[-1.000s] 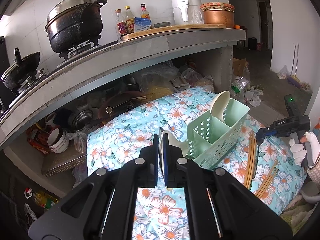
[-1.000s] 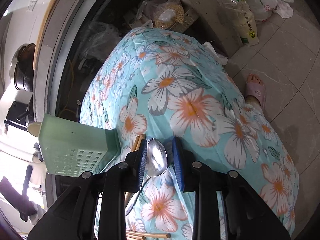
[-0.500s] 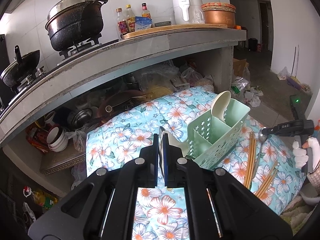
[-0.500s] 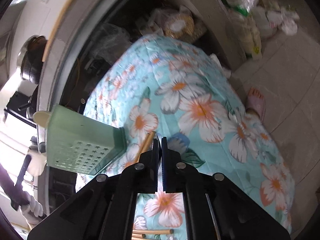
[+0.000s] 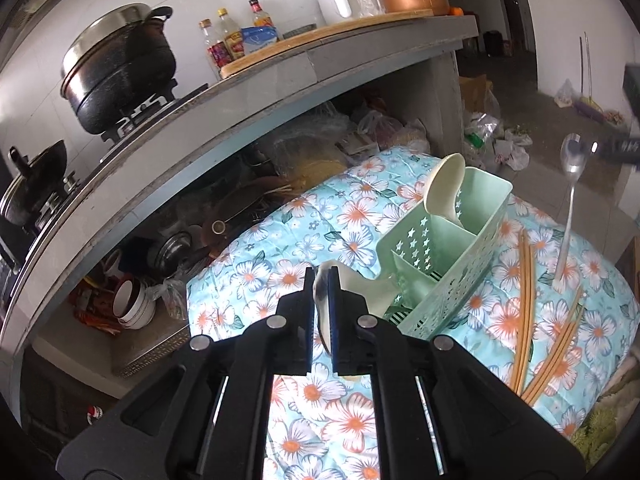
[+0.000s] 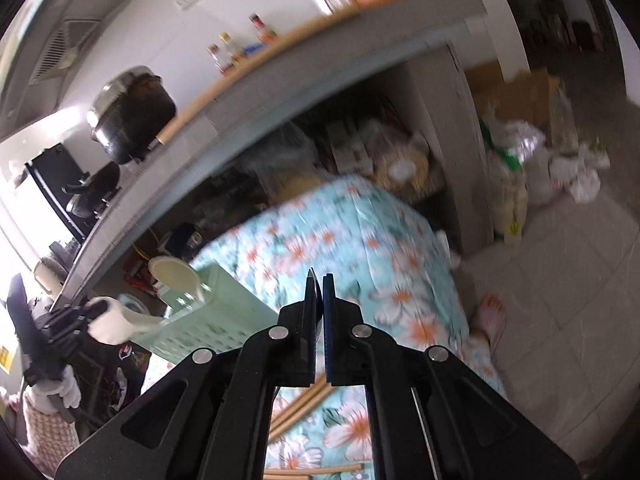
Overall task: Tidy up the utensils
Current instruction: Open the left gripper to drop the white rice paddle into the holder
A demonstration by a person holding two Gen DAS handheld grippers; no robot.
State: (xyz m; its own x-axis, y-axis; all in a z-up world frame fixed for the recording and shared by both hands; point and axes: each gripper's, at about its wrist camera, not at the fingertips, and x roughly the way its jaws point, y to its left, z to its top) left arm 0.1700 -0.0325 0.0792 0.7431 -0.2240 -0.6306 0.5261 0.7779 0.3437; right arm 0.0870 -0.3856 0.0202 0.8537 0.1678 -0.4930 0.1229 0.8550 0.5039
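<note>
Metal spoon hangs clamped in the right gripper above the floral cloth, apparently beside the green caddy; left gripper pinches a cream ladle.

My left tool is clamped on a cream ladle beside the green caddy. To the right, my right tool holds a metal spoon above the floral cloth, near chopsticks.
</note>
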